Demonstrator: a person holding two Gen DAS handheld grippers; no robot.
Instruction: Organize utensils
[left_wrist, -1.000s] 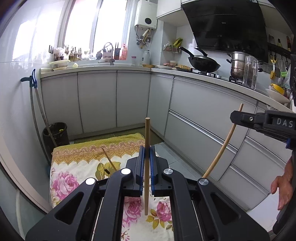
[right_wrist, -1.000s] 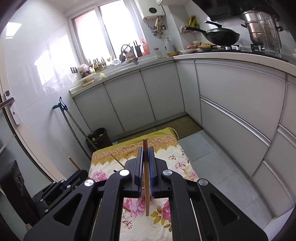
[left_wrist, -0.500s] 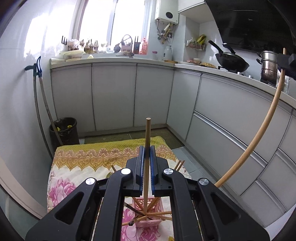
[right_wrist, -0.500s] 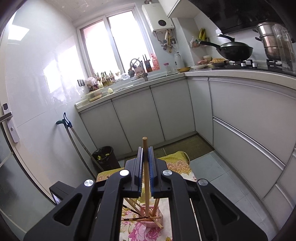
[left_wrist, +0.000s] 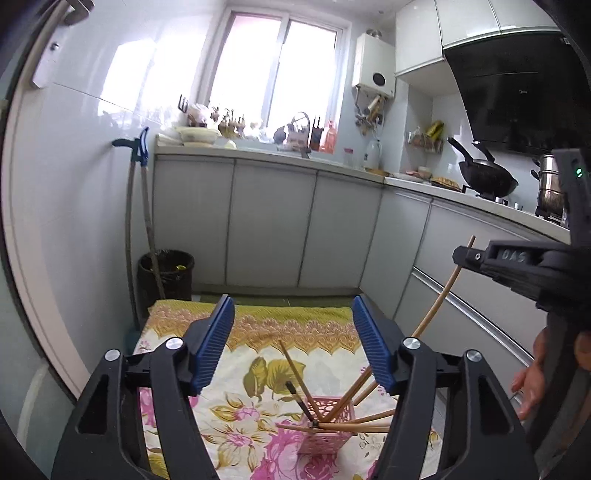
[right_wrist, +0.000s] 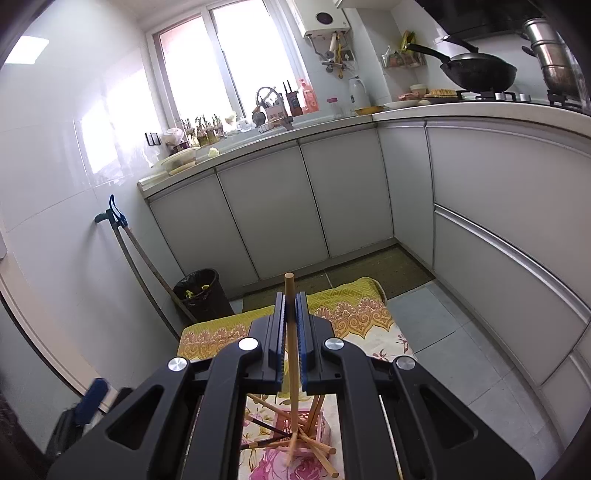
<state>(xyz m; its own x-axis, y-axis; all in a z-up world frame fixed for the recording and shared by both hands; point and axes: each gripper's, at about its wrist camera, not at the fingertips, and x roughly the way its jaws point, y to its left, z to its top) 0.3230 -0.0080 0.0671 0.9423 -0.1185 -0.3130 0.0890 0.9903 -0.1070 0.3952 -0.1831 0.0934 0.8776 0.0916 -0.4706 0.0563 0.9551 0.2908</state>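
A pink lattice holder (left_wrist: 325, 424) stands on a floral cloth (left_wrist: 243, 373), with several wooden chopsticks (left_wrist: 295, 373) leaning out of it. My left gripper (left_wrist: 293, 332) is open and empty, just above and behind the holder. My right gripper (right_wrist: 291, 325) is shut on one wooden chopstick (right_wrist: 291, 354), held upright with its lower end down in the holder (right_wrist: 317, 428). The same chopstick (left_wrist: 439, 299) and the right gripper body (left_wrist: 517, 262) show at the right of the left wrist view.
The cloth covers a low table in a narrow kitchen. Grey cabinets (left_wrist: 273, 229) run along the back and right. A black bin (left_wrist: 166, 277) and a mop handle (left_wrist: 136, 221) stand at the left wall. A wok (right_wrist: 476, 72) sits on the stove.
My left gripper has opened and its chopstick has dropped among those in the holder. My right gripper has come down, so its chopstick's lower end is now in the holder.
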